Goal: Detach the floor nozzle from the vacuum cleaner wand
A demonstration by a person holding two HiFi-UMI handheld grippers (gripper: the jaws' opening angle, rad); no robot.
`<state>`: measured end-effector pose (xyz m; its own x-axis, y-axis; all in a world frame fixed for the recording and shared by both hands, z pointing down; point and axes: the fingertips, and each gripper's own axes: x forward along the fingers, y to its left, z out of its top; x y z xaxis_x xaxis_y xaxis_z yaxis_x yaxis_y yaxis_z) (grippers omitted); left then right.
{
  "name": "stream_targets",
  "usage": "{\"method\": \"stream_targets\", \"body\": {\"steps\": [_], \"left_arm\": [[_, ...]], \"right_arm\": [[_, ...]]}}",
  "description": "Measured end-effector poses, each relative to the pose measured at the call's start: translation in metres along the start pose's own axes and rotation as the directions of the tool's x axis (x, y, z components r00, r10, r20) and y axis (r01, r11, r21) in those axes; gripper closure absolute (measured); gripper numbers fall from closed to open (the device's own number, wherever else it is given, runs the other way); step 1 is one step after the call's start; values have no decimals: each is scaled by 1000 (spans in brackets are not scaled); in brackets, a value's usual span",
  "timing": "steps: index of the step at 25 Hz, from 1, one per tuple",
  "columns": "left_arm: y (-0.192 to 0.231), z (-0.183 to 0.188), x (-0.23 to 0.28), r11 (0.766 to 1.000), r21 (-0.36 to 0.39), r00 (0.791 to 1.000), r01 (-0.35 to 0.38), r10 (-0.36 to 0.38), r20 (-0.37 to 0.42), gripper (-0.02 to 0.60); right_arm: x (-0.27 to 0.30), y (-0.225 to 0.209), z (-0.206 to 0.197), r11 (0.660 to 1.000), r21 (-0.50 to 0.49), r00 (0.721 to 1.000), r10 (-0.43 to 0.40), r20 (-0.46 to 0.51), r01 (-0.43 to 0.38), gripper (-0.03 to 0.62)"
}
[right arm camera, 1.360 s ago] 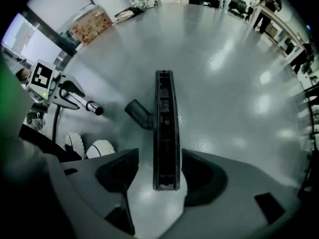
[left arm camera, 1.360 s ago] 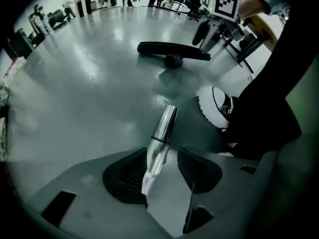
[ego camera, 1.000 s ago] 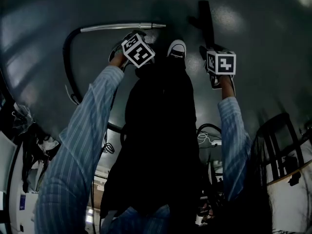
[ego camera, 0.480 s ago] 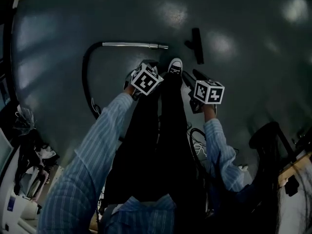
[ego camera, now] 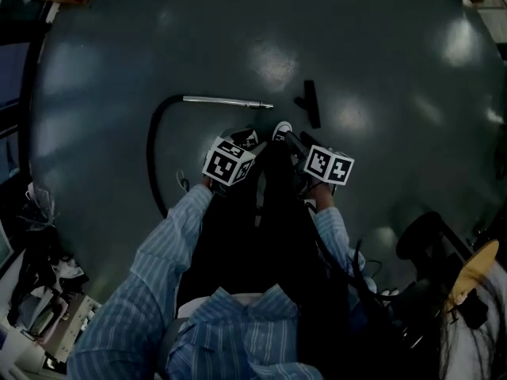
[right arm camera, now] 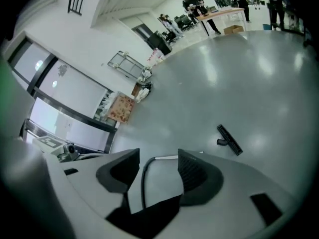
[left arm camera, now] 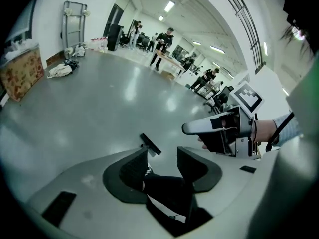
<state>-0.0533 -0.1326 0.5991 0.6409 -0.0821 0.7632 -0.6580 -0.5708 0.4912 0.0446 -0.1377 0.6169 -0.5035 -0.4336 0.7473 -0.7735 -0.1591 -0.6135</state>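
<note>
The black floor nozzle lies on the grey floor, a short gap away from the tip of the silver wand. The wand's black hose curves back toward me. Both grippers hang well above the floor in front of my legs. My left gripper is open and empty; its own view shows the nozzle beyond its jaws and the right gripper's body. My right gripper is open too, with the wand and nozzle far below its jaws.
My shoe stands just short of the wand's tip. A black chair and cables sit at the right, clutter at the lower left. A cardboard box leans by the wall; people work at tables in the back.
Both grippers have risen from near the floor and drawn closer together. The head view has climbed as well, so the wand, hose and nozzle look smaller and farther off.
</note>
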Motion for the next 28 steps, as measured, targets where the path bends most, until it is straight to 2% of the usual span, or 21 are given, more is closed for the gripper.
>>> {"method": "stream_targets", "body": {"steps": [8, 9, 11, 12, 16, 19, 20, 25, 28], "left_arm": [[-31, 21, -100, 998, -45, 984, -39, 47, 170, 428], [-33, 23, -110, 997, -55, 981, -51, 60, 186, 442], [-33, 30, -131, 994, -82, 970, -74, 91, 227, 544], [-33, 34, -142, 993, -93, 963, -77, 98, 251, 558], [-35, 43, -187, 993, -101, 933, -57, 89, 348, 565], [-39, 46, -213, 993, -100, 911, -58, 94, 403, 569], [-41, 48, -218, 993, -102, 904, -59, 97, 416, 571], [-67, 53, -233, 990, -129, 879, -62, 115, 462, 572], [-96, 62, -232, 990, -125, 869, -71, 123, 479, 572]], "right_arm": [[-60, 90, 10, 997, -75, 999, 3, 45, 0, 349], [-68, 99, 12, 997, -78, 999, 3, 52, 1, 349], [-84, 115, 15, 996, -86, 998, -2, 64, 7, 350], [-90, 123, 16, 996, -91, 998, -7, 68, 13, 353], [-99, 151, 9, 994, -106, 997, -8, 83, 17, 398], [-104, 165, 5, 993, -114, 995, -3, 100, 15, 515], [-107, 170, 5, 992, -127, 995, 2, 102, 11, 530], [-132, 181, 2, 971, -237, 997, 15, 80, 4, 545], [-161, 173, 4, 965, -262, 997, 26, 73, -6, 546]]}}
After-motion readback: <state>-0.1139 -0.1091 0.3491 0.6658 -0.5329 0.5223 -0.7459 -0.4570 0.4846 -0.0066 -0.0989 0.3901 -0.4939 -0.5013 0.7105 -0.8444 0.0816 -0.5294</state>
